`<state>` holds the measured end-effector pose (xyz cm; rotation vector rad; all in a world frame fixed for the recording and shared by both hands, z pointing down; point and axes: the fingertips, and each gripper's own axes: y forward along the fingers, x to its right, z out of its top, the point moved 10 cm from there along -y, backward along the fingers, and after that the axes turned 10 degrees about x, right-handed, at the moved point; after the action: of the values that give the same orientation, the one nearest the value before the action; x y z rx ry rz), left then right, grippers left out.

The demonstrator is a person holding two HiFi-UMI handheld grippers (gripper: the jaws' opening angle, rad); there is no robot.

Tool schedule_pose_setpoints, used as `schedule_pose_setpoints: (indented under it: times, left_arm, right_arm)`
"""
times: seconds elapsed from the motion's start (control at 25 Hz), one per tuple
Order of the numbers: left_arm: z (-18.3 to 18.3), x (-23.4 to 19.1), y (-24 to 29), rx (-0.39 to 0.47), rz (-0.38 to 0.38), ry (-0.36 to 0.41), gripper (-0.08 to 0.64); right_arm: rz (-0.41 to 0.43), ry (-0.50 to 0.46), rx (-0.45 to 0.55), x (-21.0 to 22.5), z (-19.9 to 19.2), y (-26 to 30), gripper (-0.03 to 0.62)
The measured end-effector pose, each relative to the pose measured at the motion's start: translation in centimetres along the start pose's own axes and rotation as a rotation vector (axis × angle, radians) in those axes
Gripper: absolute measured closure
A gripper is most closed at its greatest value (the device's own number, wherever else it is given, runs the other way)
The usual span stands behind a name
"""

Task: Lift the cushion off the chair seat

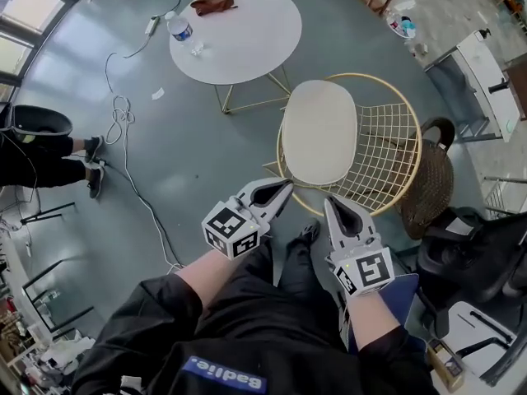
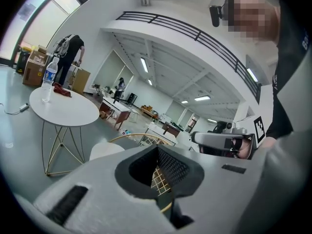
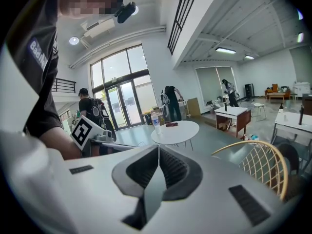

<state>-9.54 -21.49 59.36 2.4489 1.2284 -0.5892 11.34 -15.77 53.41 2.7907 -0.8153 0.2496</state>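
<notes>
Well, the left tongs are shut tight, tip against tip, and nothing is between them. The right tongs are shut too and hold nothing. Both hang in the air on the near side of the chair, close side by side, and point toward it. Neither one seems to touch anything.

Just past their tips stands the chair, a round seat of gold wire. The cushion, pale and egg-shaped, lies flat on the left part of the seat. No edge of it is up. So I think the job has hardly begun: the cushion is not lifted, and not even grabbed yet. What is left is to open the tongs, take hold of the cushion, and raise it off the seat.

Farther off, to the left, is a round white tabletop with a water bottle and a brown thing on it.
</notes>
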Motion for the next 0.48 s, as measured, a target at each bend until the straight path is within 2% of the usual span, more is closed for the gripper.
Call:
schedule_pose_setpoints:
  times: [0.24,0.48]
  left_arm:
    - [-3.4,-3.5,1.2,-0.044,0.055,-0.022,0.543]
    - [-6.8,-6.6,2.7,-0.06,0.108,-0.075,0.543]
  right_arm:
    - [0.01,0.016,-0.026,1.5,-2.1,1.1,0.563]
    - [0.008,0.044,-0.045,3.0,-4.8,2.6,0.563]
